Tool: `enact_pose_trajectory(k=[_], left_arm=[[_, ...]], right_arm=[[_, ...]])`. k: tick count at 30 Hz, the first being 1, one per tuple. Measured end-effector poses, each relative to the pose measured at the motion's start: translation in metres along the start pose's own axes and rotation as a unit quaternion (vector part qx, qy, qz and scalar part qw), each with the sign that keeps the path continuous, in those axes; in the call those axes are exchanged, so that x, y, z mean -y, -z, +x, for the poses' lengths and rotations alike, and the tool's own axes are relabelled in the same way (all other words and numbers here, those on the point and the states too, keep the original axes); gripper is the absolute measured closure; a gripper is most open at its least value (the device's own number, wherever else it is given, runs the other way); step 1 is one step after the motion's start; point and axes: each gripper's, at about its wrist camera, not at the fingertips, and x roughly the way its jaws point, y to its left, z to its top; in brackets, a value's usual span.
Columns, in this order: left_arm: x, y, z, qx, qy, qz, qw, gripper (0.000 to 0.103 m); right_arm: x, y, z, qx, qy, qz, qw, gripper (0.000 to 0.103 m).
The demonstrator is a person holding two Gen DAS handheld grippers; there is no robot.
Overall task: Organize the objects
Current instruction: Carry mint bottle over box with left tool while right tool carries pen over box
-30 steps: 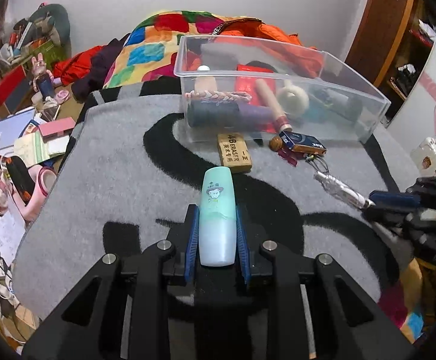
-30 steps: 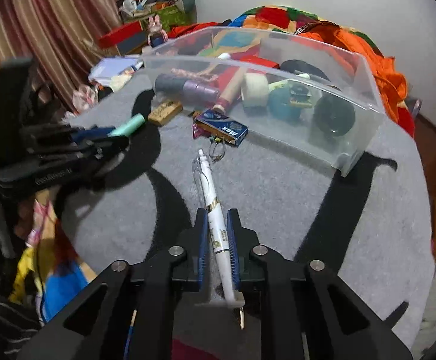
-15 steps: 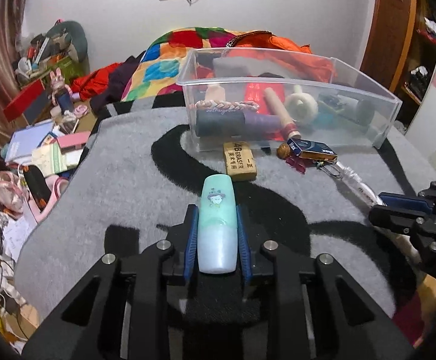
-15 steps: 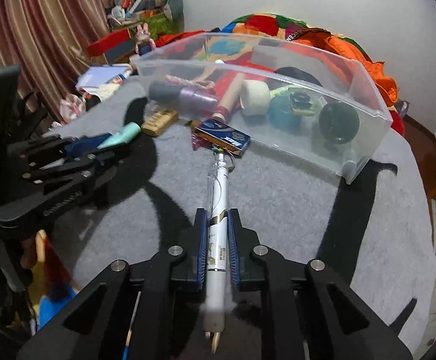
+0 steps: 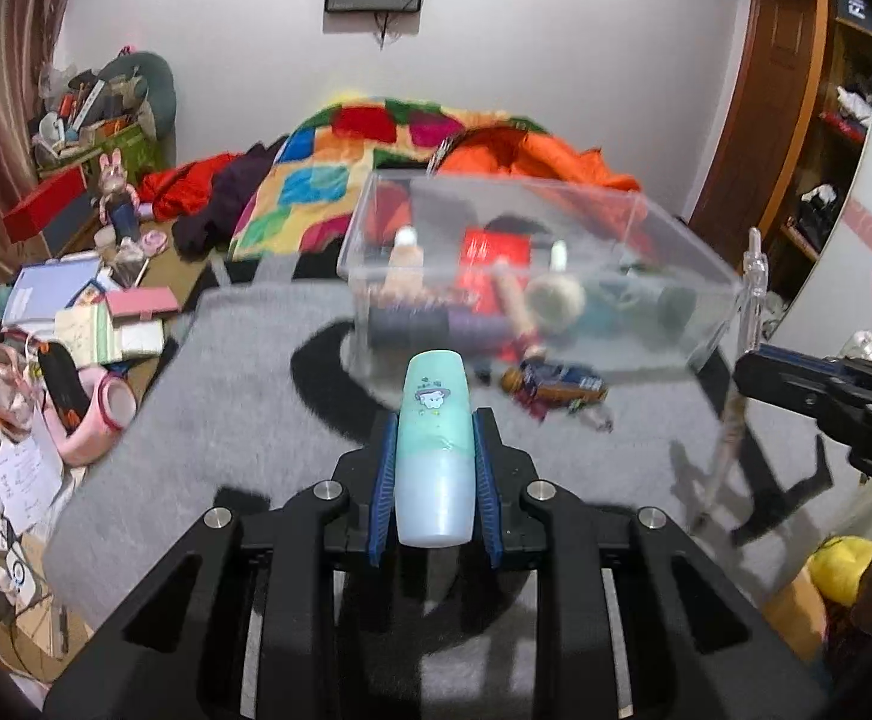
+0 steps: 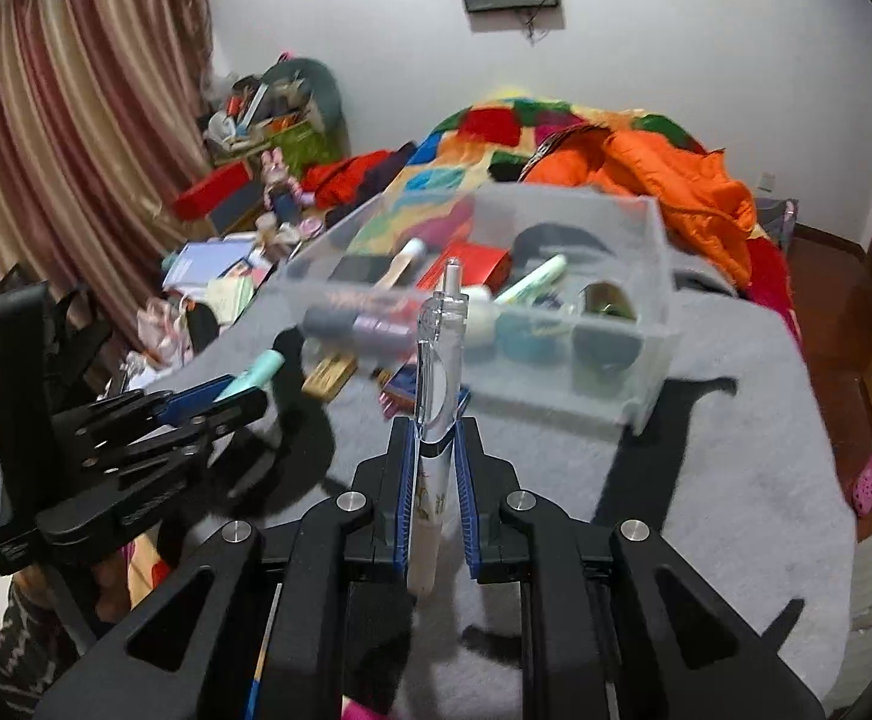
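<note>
My left tool is squeezed shut on a fat mint-green tube with a little cartoon on it. The tube sits between the blue pads and is up off the grey surface. The clear box is just ahead of it and a bit to the right. I think the job now is to carry both things over the box and drop them in. To do that well, I should lift the tube high enough to clear the near wall of the box, go slow, and only let go once it is right over a free spot inside.

In the middle, the box already holds a lot: a dark purple roll at the front, a red flat pack, a wooden stick shape, a pale round roll, a green-and-white tube and some dark round things on the right side. It looks quite full, so I should aim for a gap. A small blue packet lies on the surface just in front of the box.

On the right, my right tool is shut tight on a clear-topped pen. The pen points up and forward toward the box. It is long and thin, so it could tip or slip, and I should lay it in flat along the box
</note>
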Motion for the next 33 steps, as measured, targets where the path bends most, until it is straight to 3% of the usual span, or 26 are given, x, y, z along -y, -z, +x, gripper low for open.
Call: enact_pose_trajectory(k=[16, 20, 25, 33], left_arm=[[0.006, -0.061, -0.015, 0.062, 0.023, -0.004, 0.9978, 0.079], [0.01, -0.075, -0.012, 0.07, 0.026, 0.005, 0.9972, 0.079], [0.012, -0.086, -0.001, 0.07, 0.021, 0.012, 0.9972, 0.079], [0.009, -0.098, 0.043, 0.03, 0.032, 0.008, 0.999, 0.079]], right_arm=[[0.017, -0.053, -0.039, 0.105, 0.027, 0.01, 0.994, 0.091], [0.021, -0.064, -0.044, 0.128, 0.053, 0.01, 0.99, 0.091], [0.028, -0.069, -0.027, 0.117, 0.103, 0.003, 0.988, 0.091], [0.024, -0.068, 0.014, 0.071, 0.169, -0.043, 0.982, 0.091]])
